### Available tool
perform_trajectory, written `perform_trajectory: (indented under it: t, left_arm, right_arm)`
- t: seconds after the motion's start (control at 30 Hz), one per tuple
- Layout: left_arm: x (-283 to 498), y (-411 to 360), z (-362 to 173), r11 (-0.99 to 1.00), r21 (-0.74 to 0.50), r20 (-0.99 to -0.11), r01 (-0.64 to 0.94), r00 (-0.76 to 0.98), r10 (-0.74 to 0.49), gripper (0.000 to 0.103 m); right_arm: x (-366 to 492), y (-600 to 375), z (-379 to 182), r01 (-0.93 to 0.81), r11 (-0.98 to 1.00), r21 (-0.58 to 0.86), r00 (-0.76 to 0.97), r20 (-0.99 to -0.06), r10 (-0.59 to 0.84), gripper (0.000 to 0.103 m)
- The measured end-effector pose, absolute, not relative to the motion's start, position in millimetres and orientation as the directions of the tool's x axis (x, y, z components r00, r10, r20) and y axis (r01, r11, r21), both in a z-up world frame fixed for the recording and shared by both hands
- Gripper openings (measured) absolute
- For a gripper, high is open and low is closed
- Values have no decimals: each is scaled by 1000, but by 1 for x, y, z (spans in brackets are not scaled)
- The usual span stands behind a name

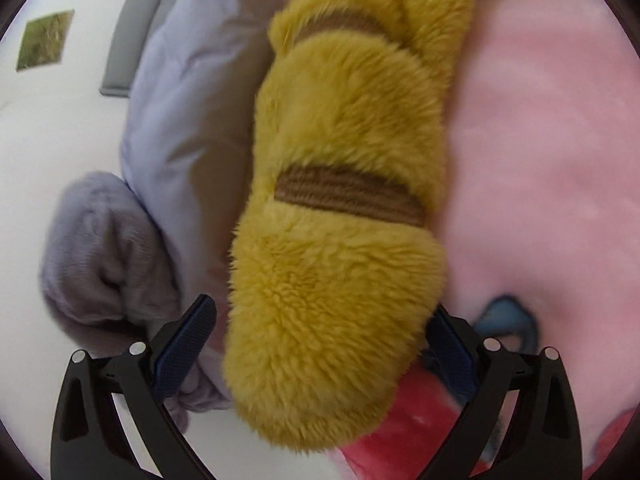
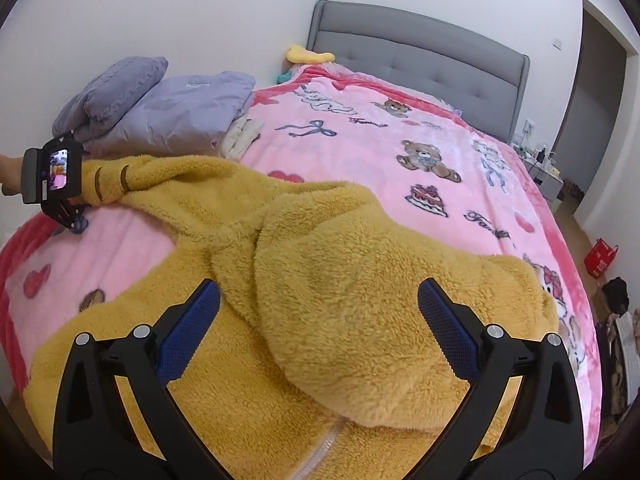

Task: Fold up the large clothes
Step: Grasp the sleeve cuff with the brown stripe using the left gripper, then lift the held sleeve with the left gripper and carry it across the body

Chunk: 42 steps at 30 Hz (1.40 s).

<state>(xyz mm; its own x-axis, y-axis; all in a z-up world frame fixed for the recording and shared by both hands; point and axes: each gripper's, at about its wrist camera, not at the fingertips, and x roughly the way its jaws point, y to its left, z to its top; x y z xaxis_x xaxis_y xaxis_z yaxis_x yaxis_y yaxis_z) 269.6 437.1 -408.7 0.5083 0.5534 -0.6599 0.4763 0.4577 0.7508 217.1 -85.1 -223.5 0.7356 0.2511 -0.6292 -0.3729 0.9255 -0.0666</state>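
Shaggy yellow fleece garment [image 2: 320, 280], plush pink blanket [image 2: 400, 140], padded grey fabric headboard [image 2: 420, 52]

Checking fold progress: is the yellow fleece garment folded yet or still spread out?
Spread, not folded: the yellow fleece garment lies rumpled across the pink blanket, one sleeve stretched out toward the left gripper.

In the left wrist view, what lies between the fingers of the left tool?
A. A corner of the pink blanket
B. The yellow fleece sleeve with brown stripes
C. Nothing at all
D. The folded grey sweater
B: the sleeve of the yellow fleece garment runs up between the spread fingers of the left tool, with the grey sweater off to the side and the pink blanket underneath.
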Motion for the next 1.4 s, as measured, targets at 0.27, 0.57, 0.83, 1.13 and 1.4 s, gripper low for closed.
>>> perform_trajectory:
  t: [0.27,0.57,0.83,1.13,1.4]
  left_arm:
    - [288,468,-389,666,578,-815,472,378,440,18]
    - [301,487,-307,921,253,-927,298,346,143,16]
    - [314,418,-194,946,-306,-895,106,306,-324,16]
    - [345,202,-180,785,-603,-754,139,222,-618,16]
    - [373,36,-247,646,-763,-637,-21,200,-745,18]
  right_arm:
    - [218,-79,-218,-383,921,-75,734,-629,254,95]
    - [202,-92,-217,-360,932,-39,739,-621,260,95]
    - [180,-125,-206,-301,953,29,753,-606,257,95]
    - [149,-201,-194,-159,984,78,790,-588,174,95]
    - [123,-278,-200,-54,996,68,771,-631,85,95]
